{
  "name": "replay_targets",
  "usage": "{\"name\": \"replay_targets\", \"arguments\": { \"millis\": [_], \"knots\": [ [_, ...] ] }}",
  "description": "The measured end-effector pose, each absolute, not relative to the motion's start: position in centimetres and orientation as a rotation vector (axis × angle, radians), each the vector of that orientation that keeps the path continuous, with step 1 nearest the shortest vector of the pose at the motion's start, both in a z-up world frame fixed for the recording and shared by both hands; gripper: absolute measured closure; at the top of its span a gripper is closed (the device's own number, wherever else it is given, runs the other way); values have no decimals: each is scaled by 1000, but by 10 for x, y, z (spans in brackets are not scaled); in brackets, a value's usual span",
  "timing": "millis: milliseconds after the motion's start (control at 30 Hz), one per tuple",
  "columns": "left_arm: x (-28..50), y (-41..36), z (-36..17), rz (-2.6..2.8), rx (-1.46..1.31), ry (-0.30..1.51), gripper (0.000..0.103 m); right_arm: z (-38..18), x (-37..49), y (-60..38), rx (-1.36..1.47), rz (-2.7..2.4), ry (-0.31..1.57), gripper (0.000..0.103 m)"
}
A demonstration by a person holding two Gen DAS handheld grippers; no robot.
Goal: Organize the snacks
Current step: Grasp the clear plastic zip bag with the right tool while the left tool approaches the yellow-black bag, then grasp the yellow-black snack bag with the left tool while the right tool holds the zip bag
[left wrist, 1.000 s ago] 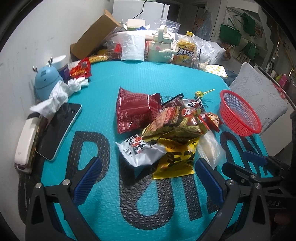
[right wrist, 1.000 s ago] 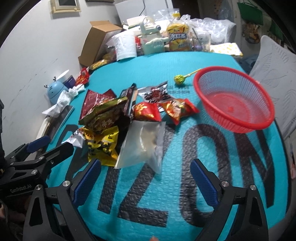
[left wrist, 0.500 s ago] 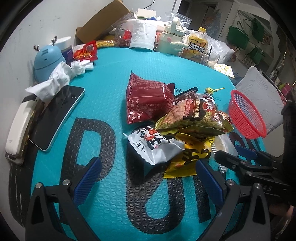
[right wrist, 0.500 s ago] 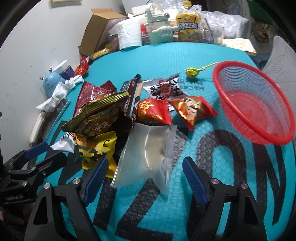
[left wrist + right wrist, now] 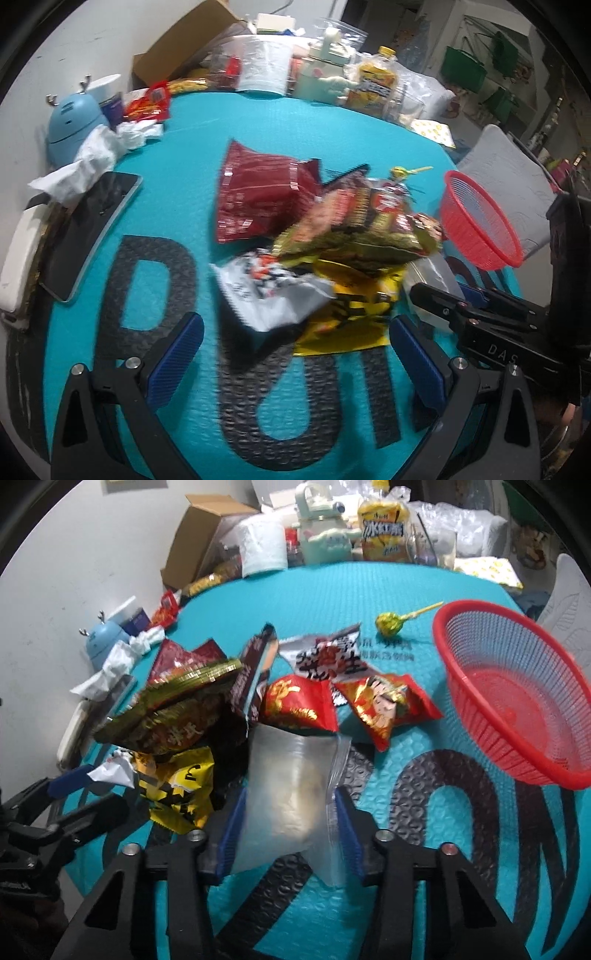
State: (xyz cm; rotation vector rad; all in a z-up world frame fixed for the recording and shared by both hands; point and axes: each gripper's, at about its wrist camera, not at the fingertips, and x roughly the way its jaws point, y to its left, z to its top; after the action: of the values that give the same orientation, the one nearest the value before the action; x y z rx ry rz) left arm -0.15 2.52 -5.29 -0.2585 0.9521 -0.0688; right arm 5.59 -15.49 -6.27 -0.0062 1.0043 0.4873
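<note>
Clear snack bag beside heaped packets

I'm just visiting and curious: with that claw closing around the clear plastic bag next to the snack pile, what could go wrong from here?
1. The right claw is closing on the clear plastic bag, which looks thin and slippery, so it may crumple or slide out.
2. A red packet overlaps the bag's far edge, so lifting could drag it along.
3. The red basket is tilted and could tip on a careless drop.
</note>
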Motion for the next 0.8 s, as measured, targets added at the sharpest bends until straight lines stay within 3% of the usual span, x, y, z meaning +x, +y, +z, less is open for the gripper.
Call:
{"name": "replay_targets", "arguments": {
  "millis": [67, 333, 733, 767, 800],
  "knots": [
    [0, 18, -54, -106, -261, 953, 12, -61, 54, -160, 1, 485, 999, 61],
    [10, 2, -67, -191, -299, 1006, 27, -62, 43, -183, 52, 473, 1001, 61],
    [33, -13, -75, -155, -208, 1006, 28, -62, 41, -193, 84, 445, 1004, 61],
    [34, -14, -75, -147, -193, 999, 40, -62, 41, -193, 84, 444, 1004, 61],
    [35, -15, -76, -135, -174, 994, 46, -62, 41, -192, 84, 445, 1004, 61]
  ]
}}
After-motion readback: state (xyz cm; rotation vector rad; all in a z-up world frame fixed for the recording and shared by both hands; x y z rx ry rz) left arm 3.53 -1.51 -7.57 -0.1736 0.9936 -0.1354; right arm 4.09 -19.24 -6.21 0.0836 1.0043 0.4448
